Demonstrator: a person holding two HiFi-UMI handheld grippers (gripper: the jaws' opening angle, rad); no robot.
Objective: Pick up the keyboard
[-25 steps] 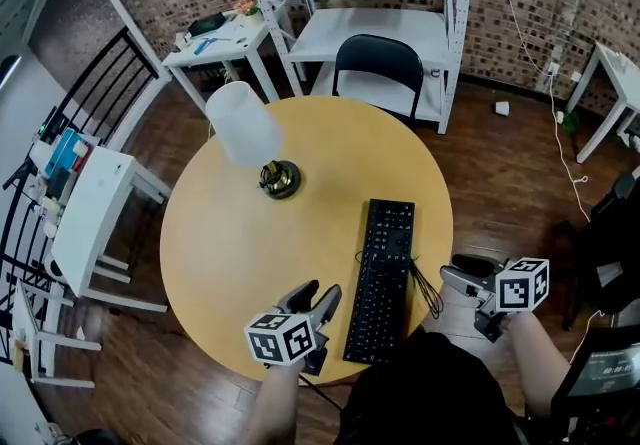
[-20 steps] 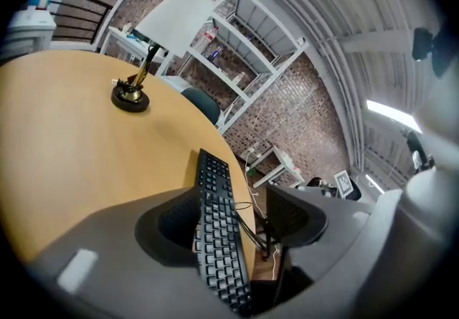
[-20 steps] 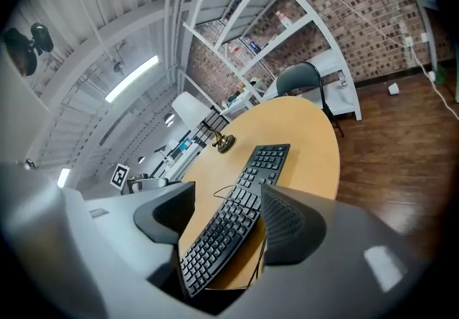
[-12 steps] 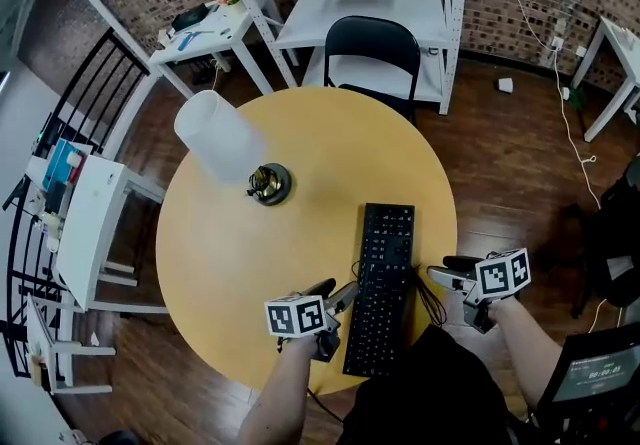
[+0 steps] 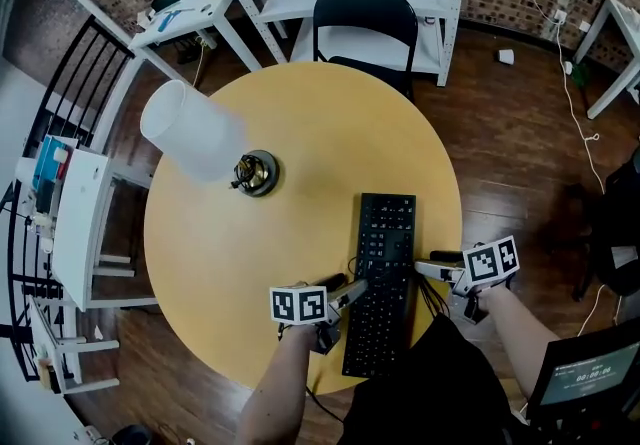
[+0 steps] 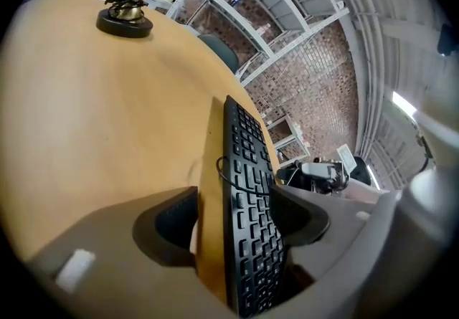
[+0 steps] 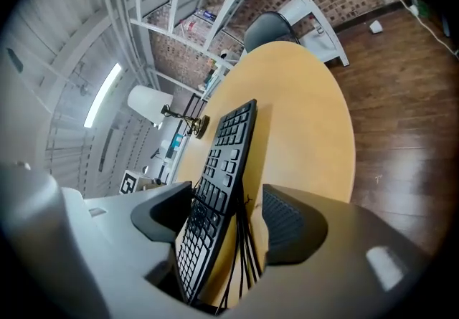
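Keyboard [image 5: 385,278], black, lies flat on the round wooden table [image 5: 300,123], in the table's 5 o'clock sector in the head view, its long axis running from 12 to 6 o'clock and its near end close to the table's rim.

The left gripper [image 5: 350,293] sits at the keyboard's 8 o'clock, against its left long edge and pointing toward 2 o'clock. Its jaws have just been opening and stand wide. In the left gripper view that gripper [image 6: 233,221] straddles the keyboard [image 6: 247,203], with one jaw over bare wood and the other over the keys; neither pad visibly presses on it.

The right gripper [image 5: 428,269] is at the keyboard's 3 o'clock, at its right long edge and pointing toward 9 o'clock. Its jaws have also just been opening and are spread wide. In the right gripper view the gripper [image 7: 226,217] has the keyboard [image 7: 222,167] and a bundle of black cable [image 7: 244,253] between its jaws, and no grip shows.

A lamp [image 5: 257,173] stands on the table at the keyboard's 10 o'clock, well apart from it.
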